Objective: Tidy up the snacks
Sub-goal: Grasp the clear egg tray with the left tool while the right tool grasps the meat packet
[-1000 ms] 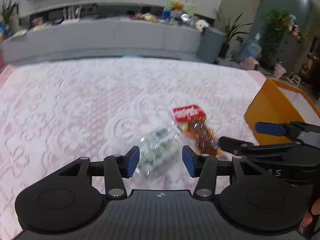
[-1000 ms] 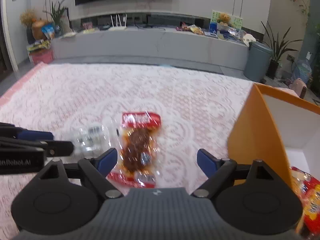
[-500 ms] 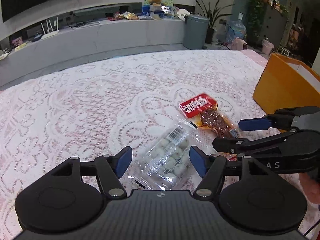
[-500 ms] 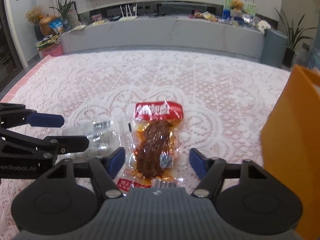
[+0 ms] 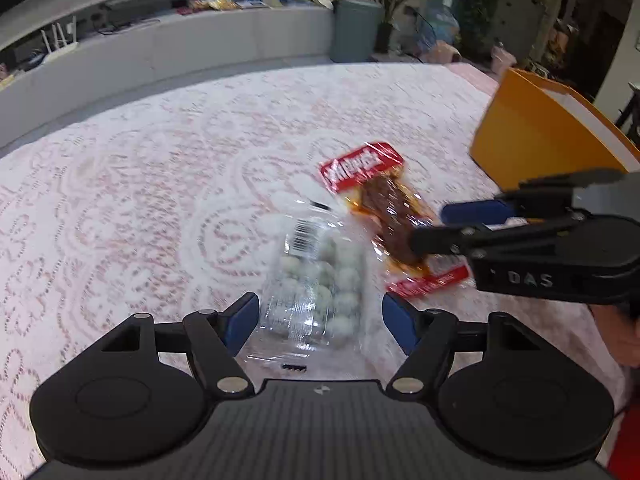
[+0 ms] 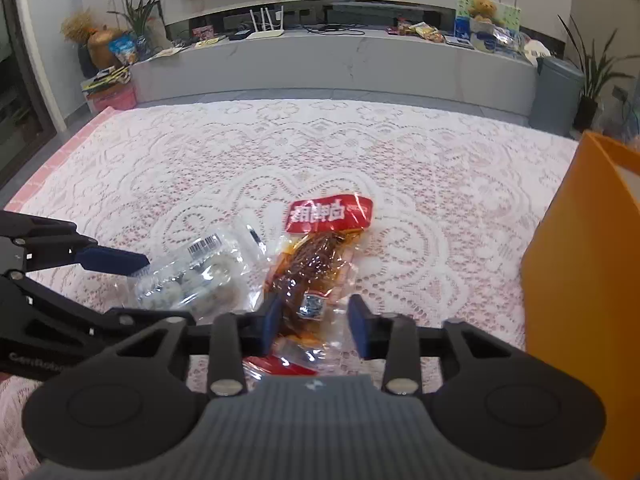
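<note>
Pick-up stage: both grippers, left (image 5: 318, 318) and right (image 6: 314, 326), were spread (neither gripping), straddling clear pack (image 5: 316, 280) and red pouch (image 6: 316, 260) at frame centre; next, squeeze.

We see a white lace cloth (image 6: 320, 152), openwork and matt, over pink. The clear pouch of pale balls (image 5: 316, 280) is glossy, crinkled plastic, as is the red-labelled meat packet (image 6: 316, 256). The orange box (image 6: 580, 280) looks smooth, matt card.
</note>
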Demonstrator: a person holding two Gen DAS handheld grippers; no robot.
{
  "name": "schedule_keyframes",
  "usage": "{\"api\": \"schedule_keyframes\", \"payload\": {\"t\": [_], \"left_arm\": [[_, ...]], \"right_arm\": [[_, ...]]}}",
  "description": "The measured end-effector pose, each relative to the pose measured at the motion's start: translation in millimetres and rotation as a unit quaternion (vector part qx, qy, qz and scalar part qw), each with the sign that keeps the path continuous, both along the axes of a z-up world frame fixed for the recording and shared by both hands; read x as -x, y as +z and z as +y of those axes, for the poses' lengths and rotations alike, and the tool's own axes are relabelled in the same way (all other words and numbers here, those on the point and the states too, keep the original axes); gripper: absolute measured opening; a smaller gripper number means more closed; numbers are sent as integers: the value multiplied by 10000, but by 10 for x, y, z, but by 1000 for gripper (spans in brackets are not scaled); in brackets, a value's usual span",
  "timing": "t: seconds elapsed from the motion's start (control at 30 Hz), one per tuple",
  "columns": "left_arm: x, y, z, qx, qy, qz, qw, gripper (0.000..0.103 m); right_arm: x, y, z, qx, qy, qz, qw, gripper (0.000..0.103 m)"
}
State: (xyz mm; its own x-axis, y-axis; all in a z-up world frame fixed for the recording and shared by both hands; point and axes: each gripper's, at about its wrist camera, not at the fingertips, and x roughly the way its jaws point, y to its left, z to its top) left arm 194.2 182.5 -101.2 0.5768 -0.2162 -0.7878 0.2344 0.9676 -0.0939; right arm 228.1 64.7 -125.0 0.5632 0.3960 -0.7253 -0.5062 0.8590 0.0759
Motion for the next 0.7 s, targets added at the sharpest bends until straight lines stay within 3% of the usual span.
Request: {"api": "schedule_keyframes", "payload": {"t": [0.2, 0.27, 0.4, 0.47, 0.6, 0.7], "left_arm": [[53, 12, -55, -10, -98, 165, 9998, 79], [58, 10, -65, -30, -121, 126, 9998, 79], [45, -44, -119, -333, -218, -20, 9992, 81], [37, -63, -138, -397, -301, -31, 9988, 86], [18, -100, -170, -546, -376, -210, 9976, 90], [-6, -113, -146, -436, -293, -261, 9983, 92]], "right_arm": [[-17, -32, -20, 11, 36, 72, 10000, 34], [-14, -31, -9, 26, 72, 21, 10000, 44], [-10, -46, 44, 92, 160, -53, 9998, 51], [-18, -55, 57, 102, 124, -55, 9999, 59], [-71, -102, 60, 82, 16, 37, 10000, 60], [-84, -125, 61, 20, -5, 110, 9999, 59]]}}
